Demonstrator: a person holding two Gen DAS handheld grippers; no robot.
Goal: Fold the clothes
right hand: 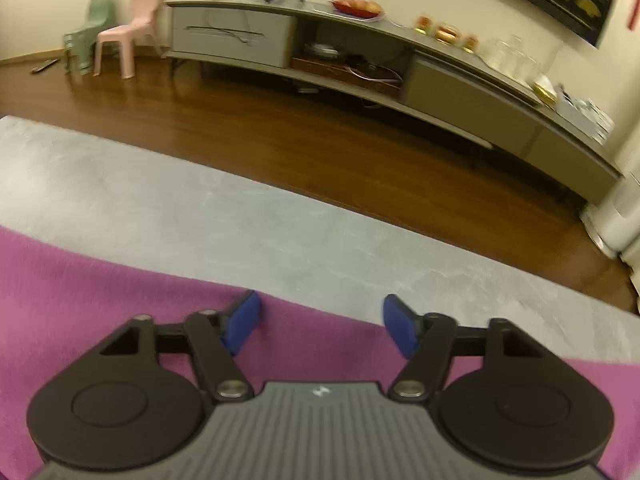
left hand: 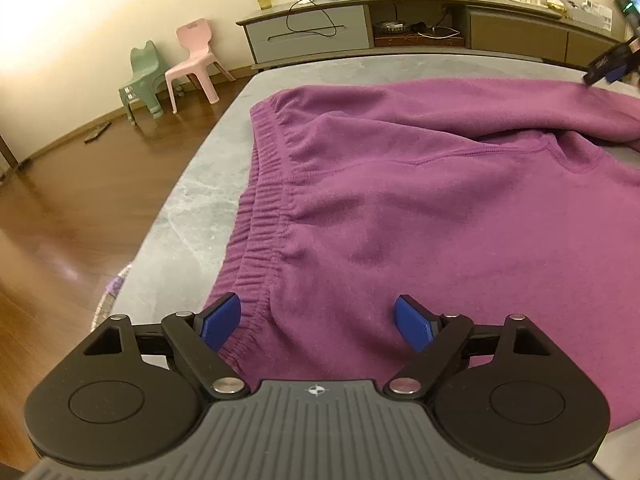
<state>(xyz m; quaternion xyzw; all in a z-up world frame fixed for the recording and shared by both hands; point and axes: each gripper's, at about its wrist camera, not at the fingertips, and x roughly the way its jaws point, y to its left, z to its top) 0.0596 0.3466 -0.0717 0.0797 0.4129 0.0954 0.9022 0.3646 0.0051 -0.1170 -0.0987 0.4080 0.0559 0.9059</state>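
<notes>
- The purple sweatpants (left hand: 400,184) lie spread on the grey table (left hand: 192,200), the ribbed waistband (left hand: 260,216) running along the left side of the left wrist view and the legs trailing off to the right; a fold of cloth is bunched up near the far right.
- The left hand-held gripper (left hand: 318,322) hovers over the near corner of the waistband with its blue fingers (left hand: 222,320) spread wide and nothing between them — whether the tips touch the cloth I cannot tell.
- The right hand-held gripper (right hand: 322,330) is likewise spread and empty, poised over the far edge of the garment (right hand: 120,300) where purple meets bare grey table (right hand: 200,208); its view is blurred.
- My reading: this is the set-up before a fold — both grippers are placed at edges but neither has taken hold.
- The next move likely calls for each gripper to drop onto its edge and pinch through the full thickness of fabric, then lift both together so the cloth carries over evenly.
- The thick elastic waistband may resist a shallow bite, so a deep grip seems wise.
</notes>
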